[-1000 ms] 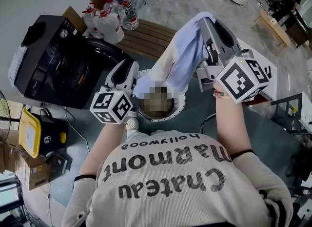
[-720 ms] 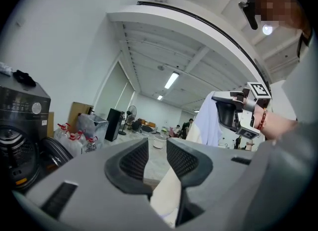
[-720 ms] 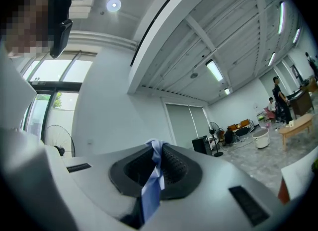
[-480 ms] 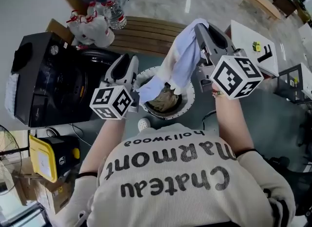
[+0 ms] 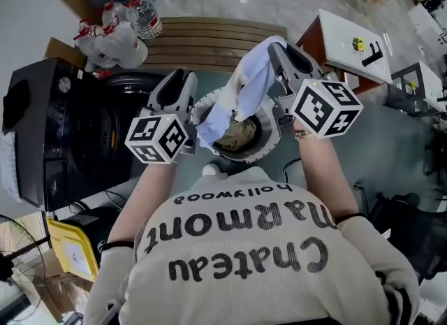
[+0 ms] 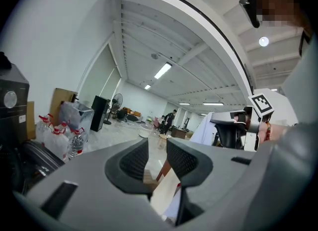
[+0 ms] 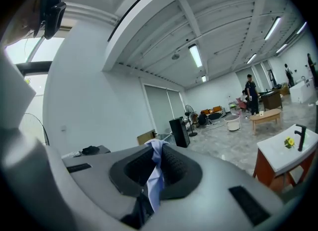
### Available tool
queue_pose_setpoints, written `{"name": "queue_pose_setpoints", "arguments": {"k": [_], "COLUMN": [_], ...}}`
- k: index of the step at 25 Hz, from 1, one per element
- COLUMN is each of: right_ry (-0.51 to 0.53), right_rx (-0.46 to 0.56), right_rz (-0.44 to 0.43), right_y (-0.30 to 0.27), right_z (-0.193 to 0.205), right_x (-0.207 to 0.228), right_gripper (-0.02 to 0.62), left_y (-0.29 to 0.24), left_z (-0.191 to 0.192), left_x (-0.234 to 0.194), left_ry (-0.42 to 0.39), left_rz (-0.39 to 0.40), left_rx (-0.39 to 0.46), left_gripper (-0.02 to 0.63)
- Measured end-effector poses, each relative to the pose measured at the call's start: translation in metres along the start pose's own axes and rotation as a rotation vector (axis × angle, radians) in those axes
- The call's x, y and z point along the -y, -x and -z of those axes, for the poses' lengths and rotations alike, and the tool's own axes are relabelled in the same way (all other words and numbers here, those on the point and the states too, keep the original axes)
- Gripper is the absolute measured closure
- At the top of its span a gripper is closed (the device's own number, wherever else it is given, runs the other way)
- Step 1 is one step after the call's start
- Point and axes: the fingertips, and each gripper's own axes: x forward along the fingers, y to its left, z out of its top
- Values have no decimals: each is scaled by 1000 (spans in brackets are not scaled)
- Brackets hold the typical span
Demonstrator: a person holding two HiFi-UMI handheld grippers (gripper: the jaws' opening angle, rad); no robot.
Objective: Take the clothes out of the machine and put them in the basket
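Observation:
A light blue and white garment (image 5: 253, 82) hangs from my right gripper (image 5: 276, 49), which is shut on its top edge; in the right gripper view the cloth (image 7: 155, 178) is pinched between the jaws of the right gripper (image 7: 158, 156). The garment's lower end drapes into the round white basket (image 5: 271, 143), onto a brown garment (image 5: 239, 135). My left gripper (image 5: 184, 79) is just left of the basket, open, with nothing between its jaws. In the left gripper view only the room shows through the gap of the left gripper (image 6: 158, 148). The black washing machine (image 5: 59, 131) stands at the left.
Water bottles (image 5: 143, 15) and white jugs (image 5: 115, 39) stand beyond the machine, beside a slatted wooden bench (image 5: 202, 37). A white table with red-brown legs (image 5: 349, 37) is at the right. A yellow box (image 5: 73, 250) lies at the lower left.
Both grippers have come down and in towards the basket. The hanging garment has sunk with the right gripper, and its lower end now lies inside the basket.

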Motion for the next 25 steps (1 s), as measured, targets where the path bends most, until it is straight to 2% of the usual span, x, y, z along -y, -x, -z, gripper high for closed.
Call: {"name": "queue_pose_setpoints", "arguments": {"k": [7, 14, 25], "right_ry": [-28, -45, -74], "right_rx": [-63, -154, -345], "right_rz": [45, 67, 50], "right_y": [-9, -10, -15], "right_z": [40, 82, 156], "right_x": [-12, -15, -17], "right_gripper": [557, 557, 557], "left_y": [0, 3, 8], "left_z": [21, 42, 90], "left_x": [-13, -8, -13], "left_ry": [18, 15, 65], "left_rz": [52, 94, 83], "left_rx": [-64, -112, -209], "left_gripper": [499, 499, 497]}}
